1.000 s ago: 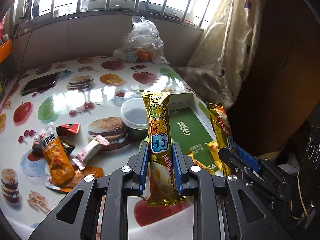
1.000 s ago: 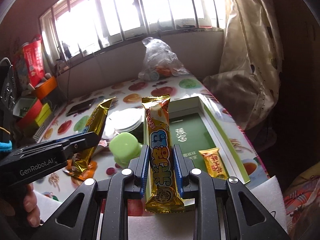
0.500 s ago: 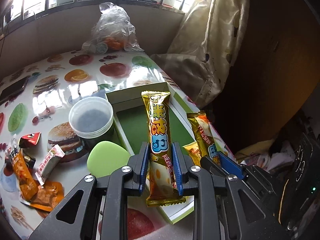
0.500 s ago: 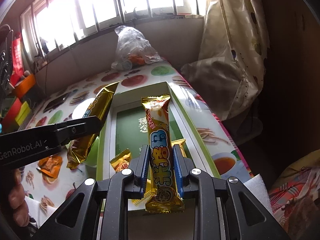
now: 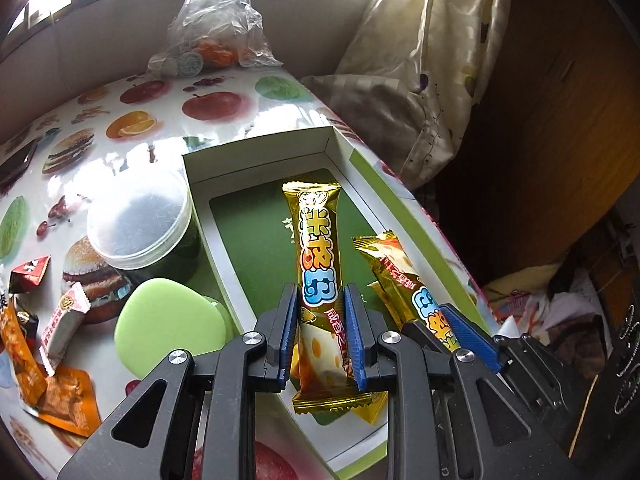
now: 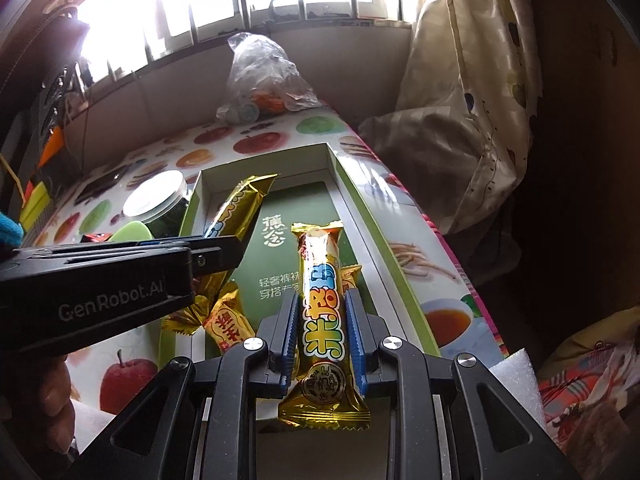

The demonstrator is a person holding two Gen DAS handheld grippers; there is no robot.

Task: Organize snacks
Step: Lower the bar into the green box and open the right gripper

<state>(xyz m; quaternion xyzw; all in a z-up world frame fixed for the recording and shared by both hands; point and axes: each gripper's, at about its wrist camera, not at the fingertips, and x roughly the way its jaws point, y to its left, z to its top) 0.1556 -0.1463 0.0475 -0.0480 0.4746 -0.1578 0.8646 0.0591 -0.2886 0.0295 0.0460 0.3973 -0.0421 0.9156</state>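
Note:
My left gripper [image 5: 320, 296] is shut on a gold snack bar [image 5: 318, 240] that hangs over the green-lined open box [image 5: 256, 156]. My right gripper [image 6: 320, 300] is shut on a second gold snack bar [image 6: 322, 276], also above that box [image 6: 360, 216]. In the left wrist view the right gripper [image 5: 452, 320] shows at the right with its bar [image 5: 400, 276]. In the right wrist view the left gripper [image 6: 218, 250] reaches in from the left with its bar [image 6: 240, 208]. Small orange-and-gold packets [image 6: 228, 320] lie on the box floor.
A round lidded tub [image 5: 140, 220] and a pale green lid [image 5: 168, 332] sit left of the box. Loose snack packets [image 5: 60, 328] lie at the table's left. A clear plastic bag [image 5: 216, 28] stands at the far end. A curtain [image 5: 432, 80] hangs right of the table edge.
Both grippers have moved down and forward over the box with their bars. The left one has swung right, from over the table to over the box.

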